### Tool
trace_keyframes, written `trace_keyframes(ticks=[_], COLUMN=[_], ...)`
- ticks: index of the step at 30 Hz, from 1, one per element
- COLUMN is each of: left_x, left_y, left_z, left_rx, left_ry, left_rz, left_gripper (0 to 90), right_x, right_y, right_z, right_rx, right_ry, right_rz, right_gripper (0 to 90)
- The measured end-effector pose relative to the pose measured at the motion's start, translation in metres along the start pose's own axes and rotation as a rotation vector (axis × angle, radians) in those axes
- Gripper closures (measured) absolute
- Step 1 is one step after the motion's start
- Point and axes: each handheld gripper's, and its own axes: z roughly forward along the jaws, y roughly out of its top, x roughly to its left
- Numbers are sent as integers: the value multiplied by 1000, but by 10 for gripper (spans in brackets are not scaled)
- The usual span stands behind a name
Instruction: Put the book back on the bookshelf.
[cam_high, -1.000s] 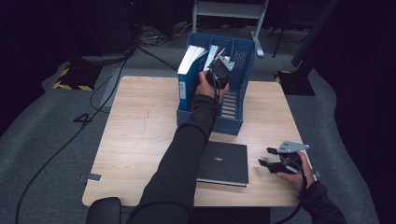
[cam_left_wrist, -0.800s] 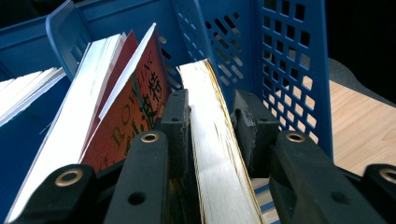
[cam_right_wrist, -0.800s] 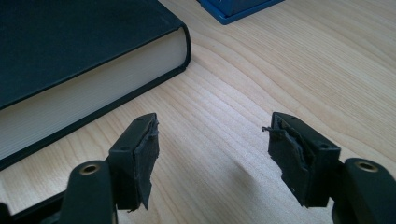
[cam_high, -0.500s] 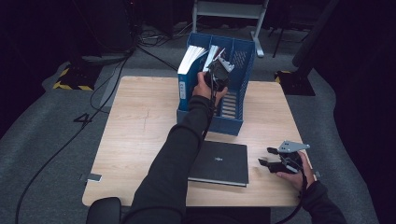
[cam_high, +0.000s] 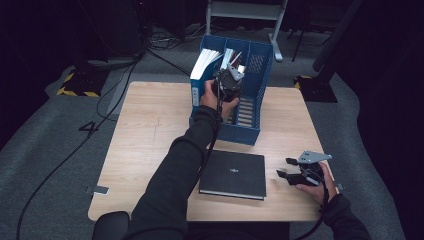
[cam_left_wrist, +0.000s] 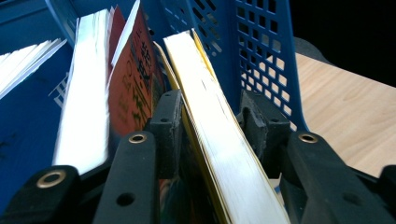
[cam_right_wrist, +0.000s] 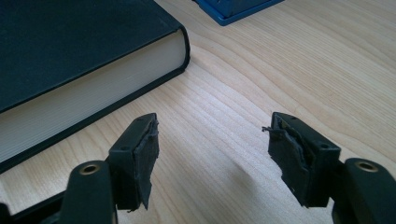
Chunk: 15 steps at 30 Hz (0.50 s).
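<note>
1. Now, in the high view, the left gripper (cam_high: 229, 80) reaches into the blue file rack (cam_high: 260, 90) at the far side of the worktop (cam_high: 150, 130), over its middle compartment, where a yellow-edged book (cam_high: 235, 61) stands upright among others. Against the earlier frames the hand sits slightly farther from the rack's back, and the book leans as before. The right gripper (cam_high: 289, 172) rests near the worktop's right front edge, unmoved, just beside the black book (cam_high: 234, 175) lying flat.

2. In the left gripper view, the yellow-edged book (cam_left_wrist: 210, 121) passes between the jaws. The jaws have just been opening: the left pad lies close against the cover, while a gap shows between the page edge and the right pad, so the grasp looks released. A red book (cam_left_wrist: 135, 79) and a white-edged volume (cam_left_wrist: 86, 93) stand in the same rack (cam_left_wrist: 266, 51) to the left. My reading is that the book is now delivered and left to stand on its own, which finishes this placement.

3. In the right gripper view, the jaws stand apart with nothing between them, only bare worktop (cam_right_wrist: 261, 74). The black book (cam_right_wrist: 70, 56) lies just ahead and to the left, untouched. It looks like the next volume to be lifted toward the rack, whose corner (cam_right_wrist: 233, 9) shows beyond.
</note>
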Motion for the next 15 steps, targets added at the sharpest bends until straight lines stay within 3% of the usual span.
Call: trace_keyframes(ticks=[15], left_x=[3], left_y=[-19], left_z=[-22], left_rx=[11], left_ry=[-82], left_rz=[73], left_gripper=[572], right_x=[1], right_y=[1], right_z=[1], right_rx=[3], right_ry=[4], right_rz=[-3], right_gripper=[341])
